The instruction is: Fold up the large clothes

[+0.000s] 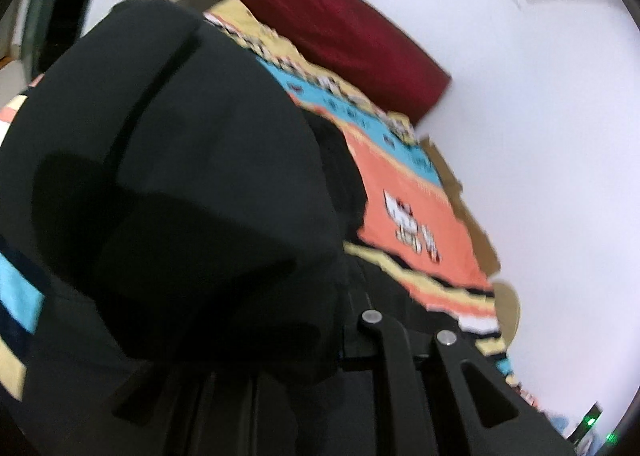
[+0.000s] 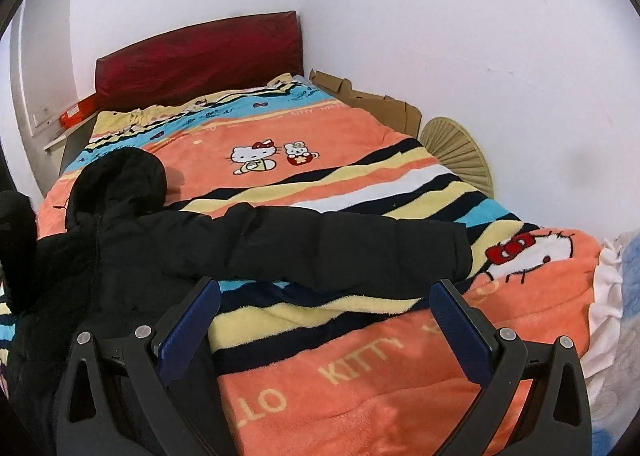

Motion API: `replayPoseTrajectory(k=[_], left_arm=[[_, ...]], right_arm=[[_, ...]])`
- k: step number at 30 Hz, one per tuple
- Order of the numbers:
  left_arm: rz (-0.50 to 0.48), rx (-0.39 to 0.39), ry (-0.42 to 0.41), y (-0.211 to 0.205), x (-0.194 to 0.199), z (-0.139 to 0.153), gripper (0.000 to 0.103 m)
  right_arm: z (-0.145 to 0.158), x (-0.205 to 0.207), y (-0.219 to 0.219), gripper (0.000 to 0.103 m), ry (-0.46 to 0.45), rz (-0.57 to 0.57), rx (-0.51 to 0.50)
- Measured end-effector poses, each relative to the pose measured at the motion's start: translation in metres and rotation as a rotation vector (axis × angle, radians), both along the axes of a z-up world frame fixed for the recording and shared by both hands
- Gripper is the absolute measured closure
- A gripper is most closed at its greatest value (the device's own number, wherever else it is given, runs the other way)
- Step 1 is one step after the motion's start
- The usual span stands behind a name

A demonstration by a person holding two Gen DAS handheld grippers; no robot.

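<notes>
A black puffer jacket [image 2: 168, 240] lies on the bed, hood [image 2: 120, 180] toward the headboard and one sleeve [image 2: 360, 252] stretched to the right. My right gripper [image 2: 326, 298] is open and empty, hovering just in front of that sleeve. In the left wrist view a raised fold of the black jacket [image 1: 172, 176] fills the left and centre and hides most of my left gripper [image 1: 320, 336]. The jaws look closed on the jacket fabric, though the view is blurred.
The bed carries an orange, blue and yellow striped Hello Kitty blanket [image 2: 360, 356]. A dark red headboard [image 2: 200, 56] stands at the far end. Flattened cardboard [image 2: 372, 100] and a beige fan [image 2: 456, 148] lie against the right wall. White and blue bedding [image 2: 616, 296] sits at right.
</notes>
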State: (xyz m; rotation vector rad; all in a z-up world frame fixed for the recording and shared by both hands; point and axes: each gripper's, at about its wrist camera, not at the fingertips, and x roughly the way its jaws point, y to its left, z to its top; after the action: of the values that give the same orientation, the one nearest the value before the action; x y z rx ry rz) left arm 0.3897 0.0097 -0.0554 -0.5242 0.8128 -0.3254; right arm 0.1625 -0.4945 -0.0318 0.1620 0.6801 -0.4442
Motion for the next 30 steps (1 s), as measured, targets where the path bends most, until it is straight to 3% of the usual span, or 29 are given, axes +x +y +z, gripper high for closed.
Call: replayPoseTrajectory(k=[11,13,15,17,24,30], left_arm=[[-0.168,0.188,0.13,-0.097,0.005,-0.08,0.089],[-0.176,0.233,0.136,-0.106,0.001,-0.088,0.085],[-0.184,0.251,0.158,-0.111,0.0,-0.094,0.07],[-0.189,0.258,0.161,-0.11,-0.004,-0.098,0.064],[-0.274,0.31,0.108,-0.132,-0.029,-0.08,0.06],[-0.317,0.226,0.033,-0.128,-0.053,-0.04,0.06]], right_arm=[[-0.016,0.004,-0.001,0.0,0.027,-0.005,0.02],[-0.019,0.006,0.001,0.0,0.033,0.002,0.02],[-0.02,0.006,0.003,0.0,0.036,0.008,0.02],[-0.02,0.007,0.006,0.0,0.037,0.012,0.019],[-0.015,0.004,0.019,0.0,0.033,0.04,0.014],[0.004,-0.006,0.041,0.001,0.027,0.085,0.007]])
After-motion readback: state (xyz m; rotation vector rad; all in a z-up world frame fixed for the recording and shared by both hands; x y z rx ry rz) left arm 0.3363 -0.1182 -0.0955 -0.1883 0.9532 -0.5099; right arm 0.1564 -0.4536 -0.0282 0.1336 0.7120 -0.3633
